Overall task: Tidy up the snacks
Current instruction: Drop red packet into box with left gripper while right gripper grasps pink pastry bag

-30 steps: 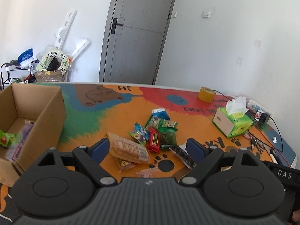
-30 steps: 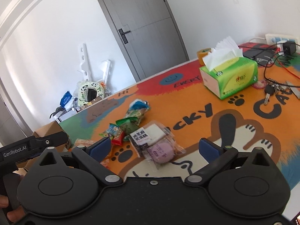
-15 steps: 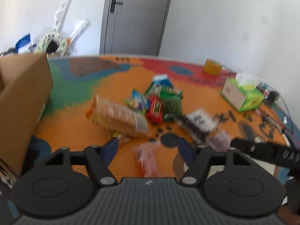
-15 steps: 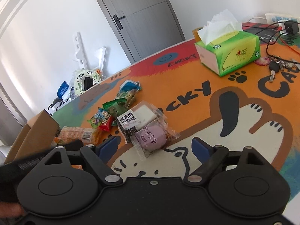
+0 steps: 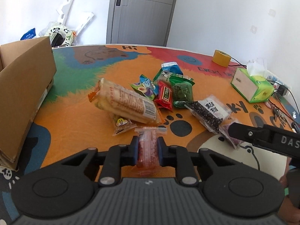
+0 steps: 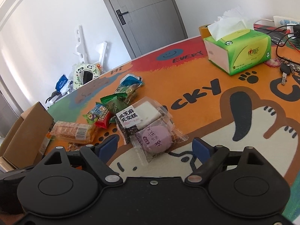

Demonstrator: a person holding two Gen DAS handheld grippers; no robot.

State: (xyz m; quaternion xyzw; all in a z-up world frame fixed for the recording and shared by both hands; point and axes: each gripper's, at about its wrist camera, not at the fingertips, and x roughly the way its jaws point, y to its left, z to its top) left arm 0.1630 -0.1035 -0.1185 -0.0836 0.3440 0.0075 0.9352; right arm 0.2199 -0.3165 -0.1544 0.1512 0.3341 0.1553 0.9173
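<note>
**Left tongs pinch a pink snack packet; right tongs spread over a purple cake**

The left gripper (image 5: 148,151) has its jaws closing on a small clear packet of pink snack (image 5: 148,148), the blue pads pressing its two sides. The packet lies near the front edge of the table (image 5: 78,116), which is covered by a bright cartoon mat.

The right gripper (image 6: 155,147) is spread wide, its jaws opening. A purple round cake in clear wrap (image 6: 156,139) lies between them, with neither pad touching it. A black sesame cake packet (image 6: 138,119) overlaps the far side of the purple cake.

Toward the table's middle sits a loose heap of snacks: a long orange cracker pack (image 5: 127,101), a red packet (image 5: 166,95) and green packets (image 5: 182,91). A cardboard box (image 5: 24,93) stands at the left edge. A green tissue box (image 5: 252,86) sits near the right edge, and a yellow tape roll (image 5: 221,58) near the far edge.
</note>
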